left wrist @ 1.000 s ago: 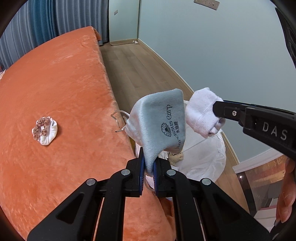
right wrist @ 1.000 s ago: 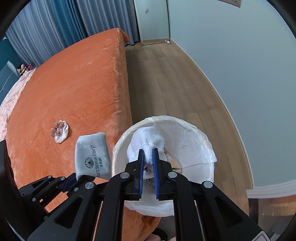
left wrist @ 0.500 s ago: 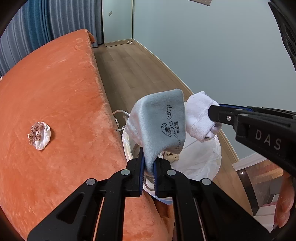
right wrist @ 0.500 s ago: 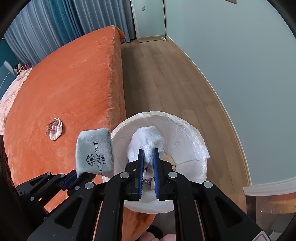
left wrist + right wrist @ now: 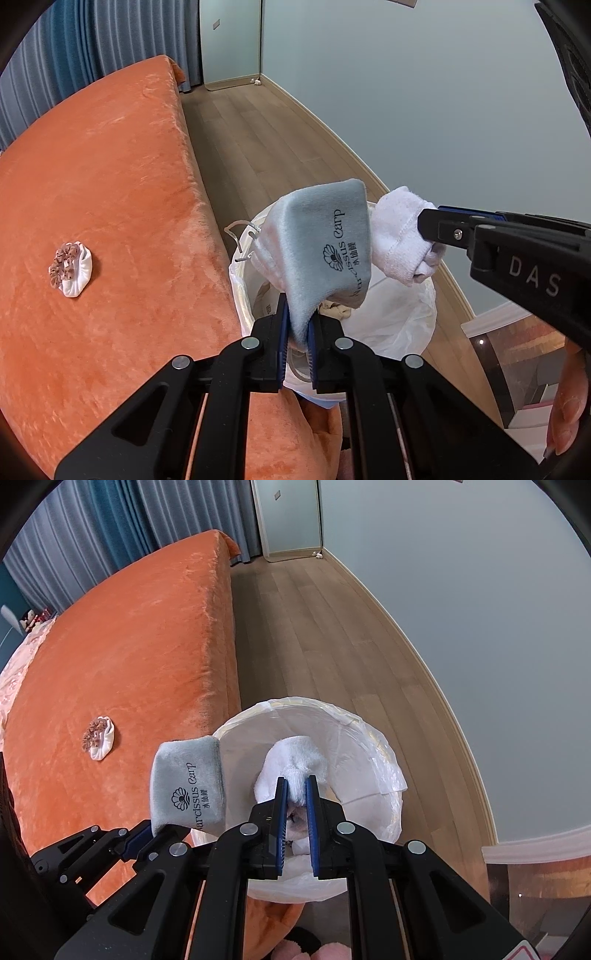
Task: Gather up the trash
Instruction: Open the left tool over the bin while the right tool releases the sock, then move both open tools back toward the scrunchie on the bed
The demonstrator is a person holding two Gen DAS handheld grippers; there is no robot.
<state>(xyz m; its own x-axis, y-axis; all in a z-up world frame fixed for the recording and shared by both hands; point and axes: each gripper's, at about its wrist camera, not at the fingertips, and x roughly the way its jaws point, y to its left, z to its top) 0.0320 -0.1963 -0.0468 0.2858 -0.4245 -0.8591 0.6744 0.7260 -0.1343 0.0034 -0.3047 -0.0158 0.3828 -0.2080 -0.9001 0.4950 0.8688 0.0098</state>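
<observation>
Since the earlier frame both of my grippers have carried their loads rightward off the bed, and the grey pouch, which hung over the orange cover, now hangs above the left rim of the bin. My left gripper is clenched on the pouch's lower edge; my right gripper is clenched on the white sock, held over the middle of the bin. I count one pouch, one sock, one bin with one white liner, and one scrunchie, which lies alone on the bed, well to the left of the bin. The pouch's printed name is partly folded under in my left view, so only some letters read there. The sock and my fingers hide most of the bin's contents; a beige scrap shows in my left view, but I cannot make out what it is. The near rim of the bin is cut off behind my right gripper.
</observation>
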